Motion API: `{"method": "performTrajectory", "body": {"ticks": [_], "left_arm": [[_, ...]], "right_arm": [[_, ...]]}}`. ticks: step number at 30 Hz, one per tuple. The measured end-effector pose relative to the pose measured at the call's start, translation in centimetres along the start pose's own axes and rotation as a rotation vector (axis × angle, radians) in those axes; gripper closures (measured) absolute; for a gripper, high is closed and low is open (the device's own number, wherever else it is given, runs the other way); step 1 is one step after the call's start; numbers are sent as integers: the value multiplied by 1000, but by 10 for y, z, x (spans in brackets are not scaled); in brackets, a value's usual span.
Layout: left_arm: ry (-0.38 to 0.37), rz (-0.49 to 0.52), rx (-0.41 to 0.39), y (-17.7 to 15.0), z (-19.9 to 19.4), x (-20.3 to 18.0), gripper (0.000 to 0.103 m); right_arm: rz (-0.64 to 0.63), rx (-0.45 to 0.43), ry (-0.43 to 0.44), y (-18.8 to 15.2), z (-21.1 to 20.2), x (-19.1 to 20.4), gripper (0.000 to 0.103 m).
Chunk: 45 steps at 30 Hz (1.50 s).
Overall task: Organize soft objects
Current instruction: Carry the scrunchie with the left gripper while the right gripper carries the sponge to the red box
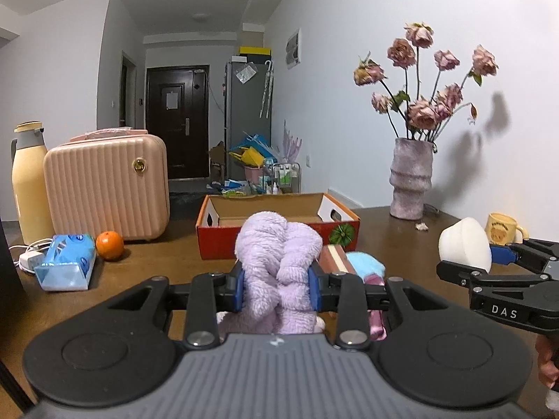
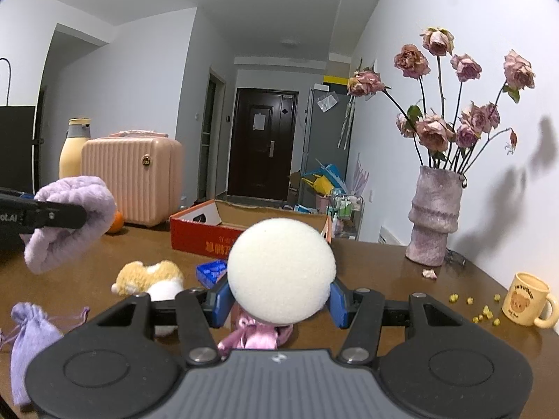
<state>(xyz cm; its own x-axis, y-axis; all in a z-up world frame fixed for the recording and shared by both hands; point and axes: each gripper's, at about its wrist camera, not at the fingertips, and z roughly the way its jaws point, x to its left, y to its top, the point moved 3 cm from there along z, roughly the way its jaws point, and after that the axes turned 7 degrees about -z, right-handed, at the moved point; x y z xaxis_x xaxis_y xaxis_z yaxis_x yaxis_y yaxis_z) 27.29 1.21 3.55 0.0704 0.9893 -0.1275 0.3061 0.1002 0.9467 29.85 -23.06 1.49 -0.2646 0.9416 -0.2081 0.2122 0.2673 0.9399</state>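
Observation:
My left gripper [image 1: 278, 288] is shut on a fluffy lilac towel [image 1: 279, 262], held bunched above the brown table. My right gripper [image 2: 279, 302] is shut on a white foam ball [image 2: 281, 272], its blue pads pressing both sides. Each view shows the other's load: the ball [image 1: 463, 242] at the right, the towel [image 2: 73, 220] at the left. An open red cardboard box [image 1: 276, 223] [image 2: 206, 235] stands ahead of both. On the table beneath lie a plush hamster [image 2: 150, 277], a lilac pouch [image 2: 28, 338] and a pink satin pouch [image 2: 255, 335].
A vase of dried roses [image 2: 435, 216] and a yellow mug [image 2: 527, 300] stand at the right by the wall. A pink suitcase [image 1: 104, 188], a thermos [image 1: 28, 181], an orange [image 1: 109, 245] and a tissue pack [image 1: 66, 262] sit at the left. A blue block [image 2: 211, 270] lies near the box.

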Motion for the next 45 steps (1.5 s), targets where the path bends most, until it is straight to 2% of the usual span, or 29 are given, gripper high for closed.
{"method": "performTrajectory", "body": {"ticks": [11,19,28,45], "left_arm": [[2,-36,-19,37,39,23,69],[12,-69,-4,60,85,36,69],[37,-100,8,84,138,50,69],[104,-128,48,93,234,86,71]], "right_arm": [[1,-26,-16,34,43,2,49],[25,-40,-23,55,81,-2,49],[-6,-20,-40,72,130,-7,49],[-19,30,-15,91,226,-9,49]]}}
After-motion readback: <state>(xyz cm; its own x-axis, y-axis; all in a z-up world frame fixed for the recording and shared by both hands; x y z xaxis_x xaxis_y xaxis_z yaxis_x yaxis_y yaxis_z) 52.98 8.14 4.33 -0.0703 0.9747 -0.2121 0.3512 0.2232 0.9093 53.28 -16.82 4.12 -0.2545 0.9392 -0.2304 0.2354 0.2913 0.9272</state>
